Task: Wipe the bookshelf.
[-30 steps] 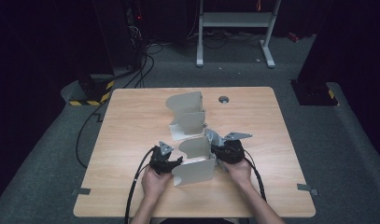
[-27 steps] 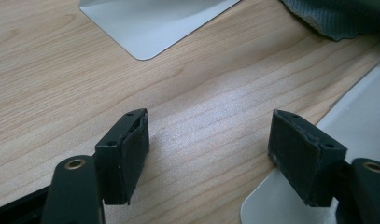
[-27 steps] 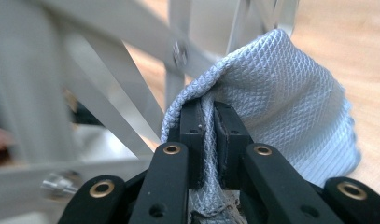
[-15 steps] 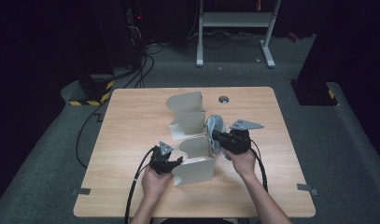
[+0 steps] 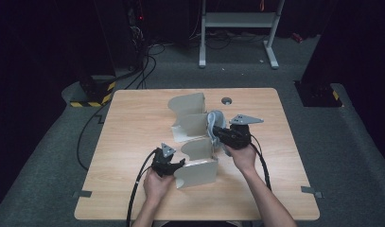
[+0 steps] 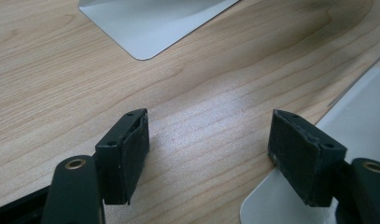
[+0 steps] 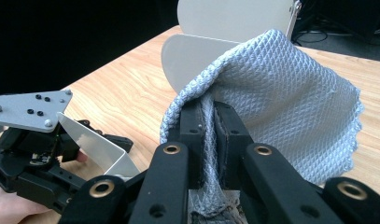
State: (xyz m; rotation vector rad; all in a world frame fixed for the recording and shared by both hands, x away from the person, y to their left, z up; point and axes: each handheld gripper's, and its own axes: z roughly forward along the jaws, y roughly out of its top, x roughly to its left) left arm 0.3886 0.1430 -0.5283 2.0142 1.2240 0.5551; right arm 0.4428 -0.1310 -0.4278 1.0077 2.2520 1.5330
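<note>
1. While a grey cloth (image 7: 290,98) is pinched between the pressed pads of the right tongs (image 5: 217,134), it is held above the counter (image 5: 133,123), beside the middle divider (image 5: 195,124).
2. The left tongs (image 6: 208,154) are spread, nothing between them, against the front divider (image 5: 197,172).

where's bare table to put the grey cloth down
Bare wood lies left of the divider rack, out to the table edge, and right of the right gripper holding the cloth. Crowded: the middle, around the rack and left gripper.
</note>
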